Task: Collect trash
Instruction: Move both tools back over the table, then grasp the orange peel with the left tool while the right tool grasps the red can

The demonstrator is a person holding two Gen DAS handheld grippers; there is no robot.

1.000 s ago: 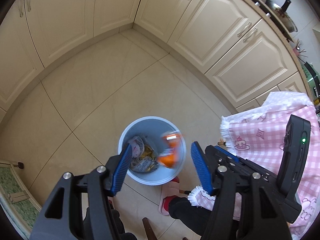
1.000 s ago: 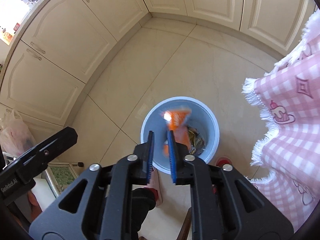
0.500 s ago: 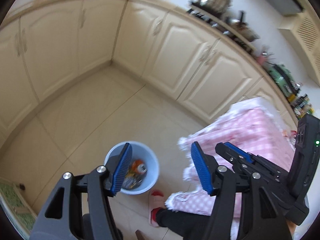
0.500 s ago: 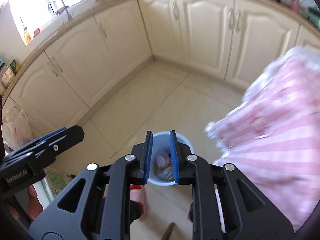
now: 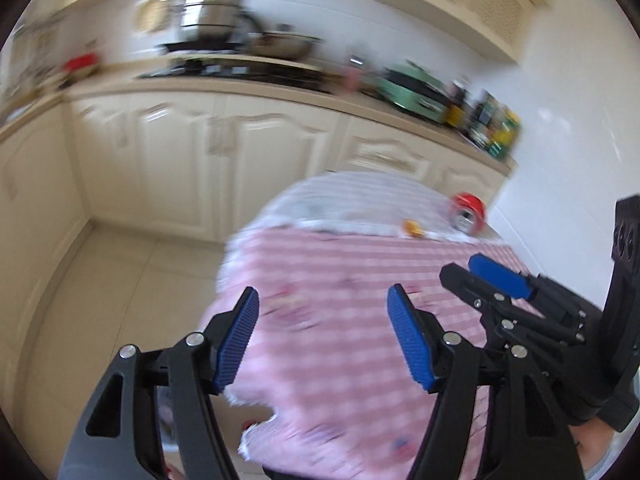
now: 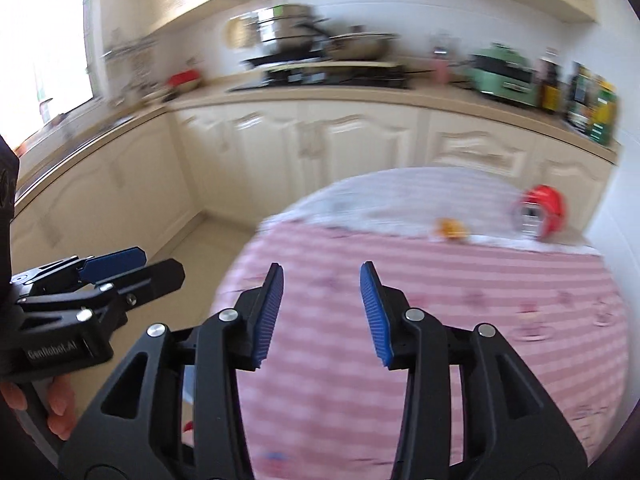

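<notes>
Two claws over pink-checked worktop (image 6: pixel 460 320), both empty. Left claw (image 5: pixel 322 340) spread wide; right claw (image 6: pixel 322 312) spread somewhat less; nothing between pads. Both aim across cloth toward far edge, likely to line up next pick. Trash there: red can (image 6: pixel 540 210) on its side near wall, small orange scrap (image 6: pixel 450 228) just left of it. Motion blur throughout. Bin not in view.

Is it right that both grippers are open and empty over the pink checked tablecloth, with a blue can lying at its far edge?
Not quite: the can is red, not blue, as the right wrist view shows. The rest holds: the left gripper and right gripper are open and empty over the pink checked tablecloth.
</notes>
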